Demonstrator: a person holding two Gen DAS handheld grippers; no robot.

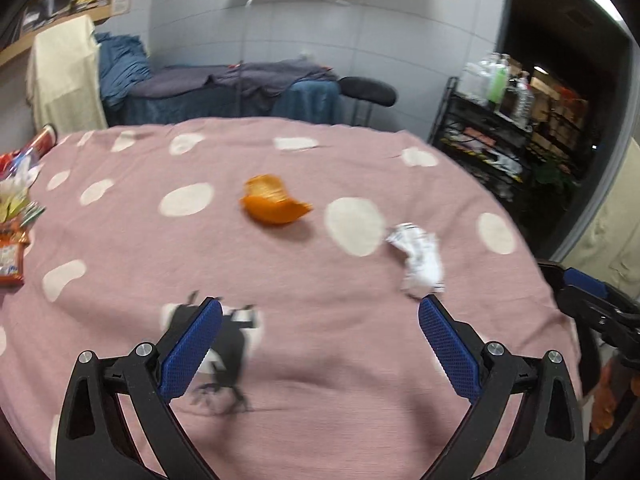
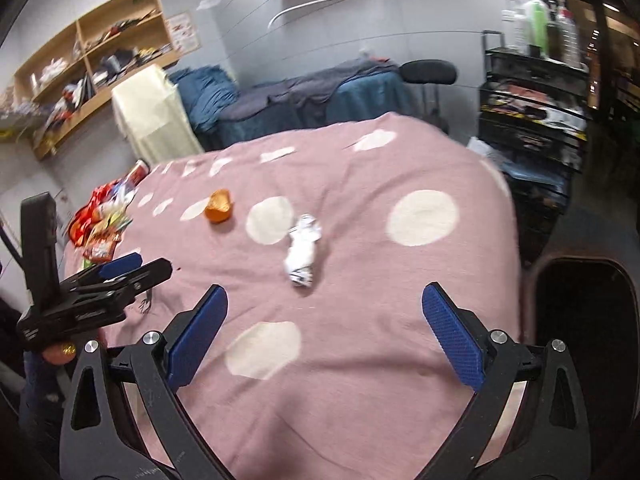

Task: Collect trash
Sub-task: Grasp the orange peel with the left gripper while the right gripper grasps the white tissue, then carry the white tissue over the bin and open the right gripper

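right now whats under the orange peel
Only the pink spotted cloth shows under the peel, with its shadow. The patch the peel covers is hidden, and the table beneath the cloth.

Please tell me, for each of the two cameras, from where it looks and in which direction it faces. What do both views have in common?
Left wrist: sits behind the open left gripper, facing across the pink dotted tablecloth toward the orange peel; the right gripper shows at the right edge.
Right wrist: sits behind the open right gripper, facing the crumpled white paper; the left gripper shows at the left.
Shared: peel, paper, cloth, snack wrappers.
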